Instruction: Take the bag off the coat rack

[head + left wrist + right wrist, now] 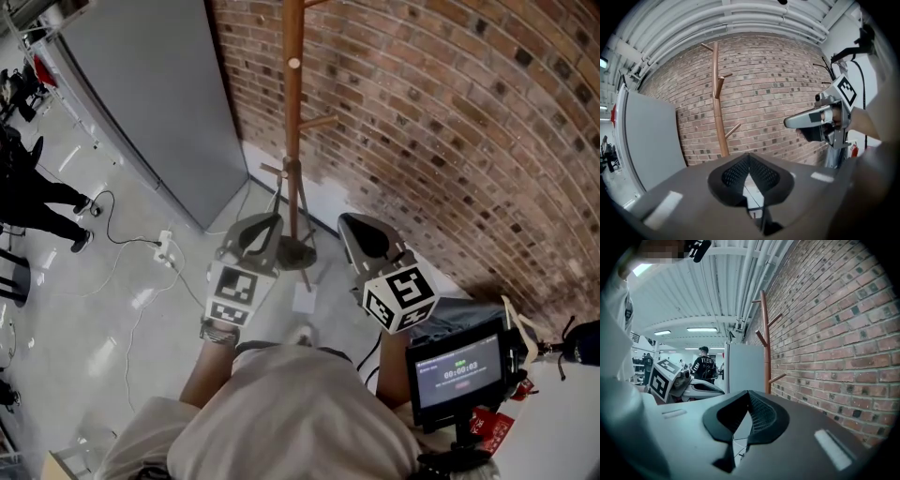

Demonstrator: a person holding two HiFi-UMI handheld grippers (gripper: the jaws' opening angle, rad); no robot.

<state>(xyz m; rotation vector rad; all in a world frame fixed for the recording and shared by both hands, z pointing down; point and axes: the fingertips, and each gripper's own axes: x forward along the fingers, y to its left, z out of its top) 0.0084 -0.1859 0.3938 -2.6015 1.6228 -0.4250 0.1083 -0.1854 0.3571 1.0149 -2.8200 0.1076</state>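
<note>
A wooden coat rack (292, 112) stands against the brick wall, and its pegs are bare in every view; I see no bag on it. The rack's pole (717, 108) rises ahead of my left gripper (749, 157), whose jaws are shut with nothing between them. My right gripper (748, 397) is also shut and empty, with the rack (765, 343) ahead and slightly right. In the head view both grippers are held level, side by side before the rack's base, the left gripper (262, 227) left of the pole and the right gripper (362, 227) right of it.
A grey partition (150, 103) meets the brick wall (450, 122) left of the rack. A power strip with cables (167, 248) and a white sheet (303, 298) lie on the floor. A person (28, 187) stands far left. A small screen (457, 370) is at the lower right.
</note>
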